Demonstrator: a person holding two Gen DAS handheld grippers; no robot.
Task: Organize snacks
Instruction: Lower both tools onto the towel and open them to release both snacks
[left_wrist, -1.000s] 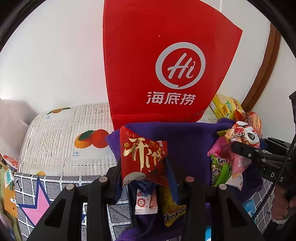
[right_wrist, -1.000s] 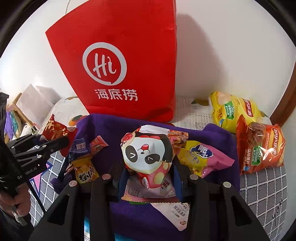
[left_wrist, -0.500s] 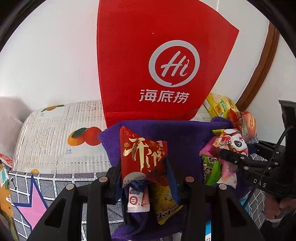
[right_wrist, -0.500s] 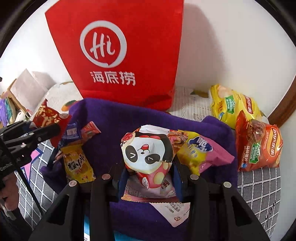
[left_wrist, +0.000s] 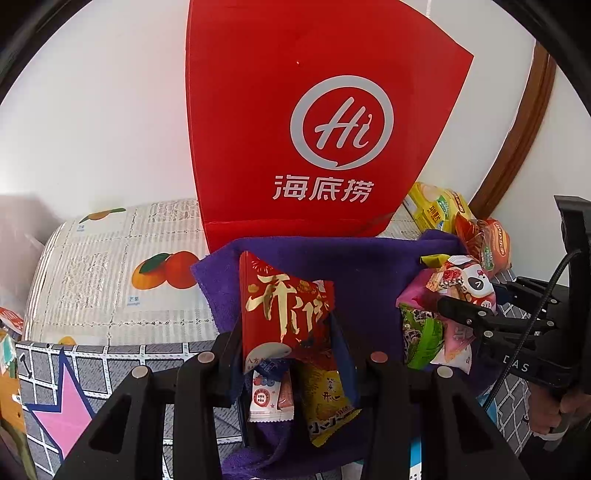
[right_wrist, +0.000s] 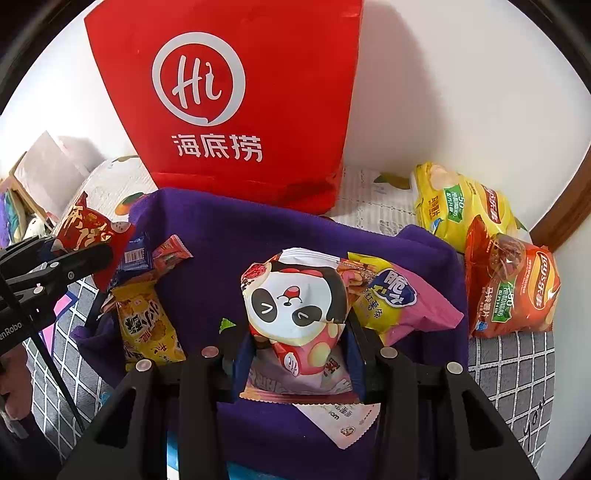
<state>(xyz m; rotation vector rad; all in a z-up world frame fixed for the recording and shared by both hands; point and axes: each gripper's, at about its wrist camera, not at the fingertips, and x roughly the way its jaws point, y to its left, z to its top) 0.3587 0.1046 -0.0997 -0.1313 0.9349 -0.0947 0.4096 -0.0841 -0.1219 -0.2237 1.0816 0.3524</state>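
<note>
We count two grippers, each clamping one packet. The left gripper has its jaws narrowed onto a red packet with gold lettering, held upright over the left part of the purple cloth. The right gripper is pressed closed on a panda-face packet above the middle of the cloth. On the cloth under and beside the left gripper we note three loose packets: one yellow, one blue and one small red-orange. Beside the panda packet lies one yellow-and-pink packet, with a pink one and a white wrapper beneath; the left view also shows one green packet there. One red paper bag stands upright behind the cloth, its contents hidden. Right of the cloth, on the table, lie two crisp bags, one yellow, one orange, touching.
</note>
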